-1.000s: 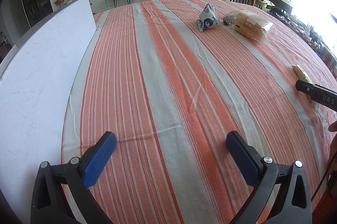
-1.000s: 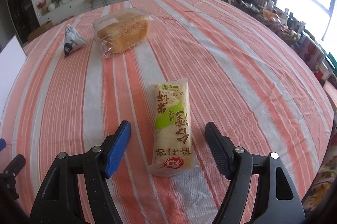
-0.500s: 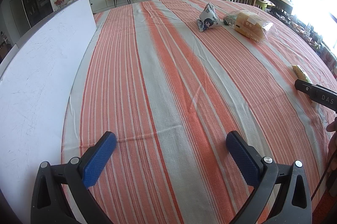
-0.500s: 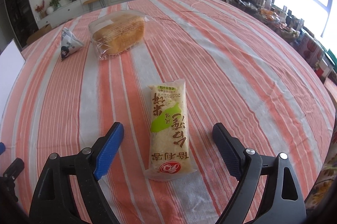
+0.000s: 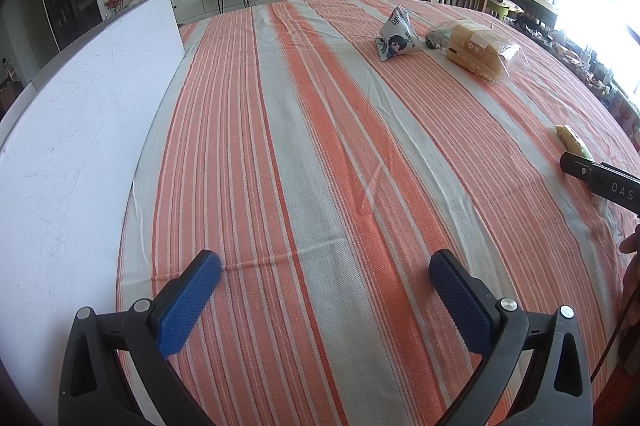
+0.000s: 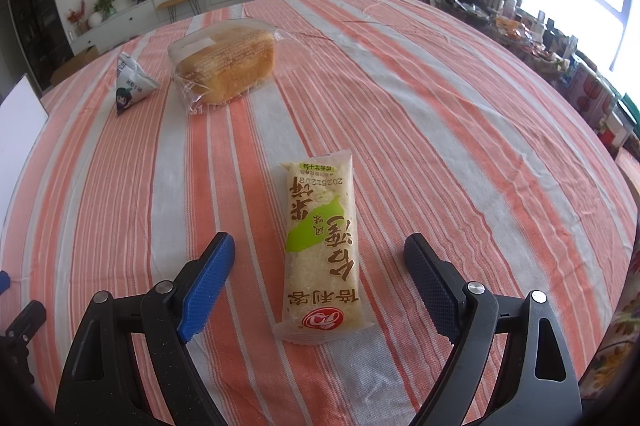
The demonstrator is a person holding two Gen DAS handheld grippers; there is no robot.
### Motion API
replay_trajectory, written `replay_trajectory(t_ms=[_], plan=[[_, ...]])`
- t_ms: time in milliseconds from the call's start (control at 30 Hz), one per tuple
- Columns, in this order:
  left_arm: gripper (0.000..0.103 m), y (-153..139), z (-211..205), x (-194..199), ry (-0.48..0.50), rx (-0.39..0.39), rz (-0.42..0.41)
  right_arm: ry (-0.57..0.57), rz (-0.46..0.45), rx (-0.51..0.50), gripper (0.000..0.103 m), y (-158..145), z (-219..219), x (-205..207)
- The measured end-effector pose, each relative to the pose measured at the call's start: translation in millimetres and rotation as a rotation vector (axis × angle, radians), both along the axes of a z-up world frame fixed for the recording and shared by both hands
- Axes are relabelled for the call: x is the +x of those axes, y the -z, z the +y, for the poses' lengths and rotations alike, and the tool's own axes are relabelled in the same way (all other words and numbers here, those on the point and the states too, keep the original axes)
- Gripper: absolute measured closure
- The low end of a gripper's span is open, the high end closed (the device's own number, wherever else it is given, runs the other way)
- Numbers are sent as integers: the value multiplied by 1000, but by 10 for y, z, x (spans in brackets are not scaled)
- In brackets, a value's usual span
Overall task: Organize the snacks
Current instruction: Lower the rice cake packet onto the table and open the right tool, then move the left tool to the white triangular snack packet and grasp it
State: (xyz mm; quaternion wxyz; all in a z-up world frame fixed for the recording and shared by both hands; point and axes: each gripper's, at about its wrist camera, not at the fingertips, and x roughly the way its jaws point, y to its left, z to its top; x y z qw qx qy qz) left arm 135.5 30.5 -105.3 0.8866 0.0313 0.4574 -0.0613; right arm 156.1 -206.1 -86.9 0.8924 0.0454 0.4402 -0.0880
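A yellow-green rice cracker packet (image 6: 322,246) lies flat on the striped tablecloth between the fingers of my right gripper (image 6: 320,258), which is open and above it. Its far end shows in the left wrist view (image 5: 572,142). A bagged bread loaf (image 6: 226,64) (image 5: 476,52) and a small triangular snack pouch (image 6: 130,88) (image 5: 396,40) lie at the far side. My left gripper (image 5: 324,274) is open and empty over bare cloth.
A white board (image 5: 76,146) lies along the table's left side. The orange-and-grey striped tablecloth (image 5: 320,146) covers the round table. The right gripper's body (image 5: 600,178) shows at the left view's right edge. Cluttered shelves and chairs stand beyond the table's right edge.
My right gripper has drawn back a little, so the rice cracker packet sits slightly farther from the fingers' base. The left gripper has not moved.
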Motion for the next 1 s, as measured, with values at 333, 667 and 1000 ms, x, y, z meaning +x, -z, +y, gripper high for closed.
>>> replay_trajectory(t_ms=[333, 667, 1000], plan=[[0, -22, -516, 437, 29, 11, 96, -4, 0, 4, 13, 10, 14, -1], [0, -41, -808, 1231, 76, 9, 67, -13, 2, 8, 11, 15, 25, 1], [0, -13, -953, 2080, 86, -6, 3, -18, 4, 8, 9, 14, 36, 15]])
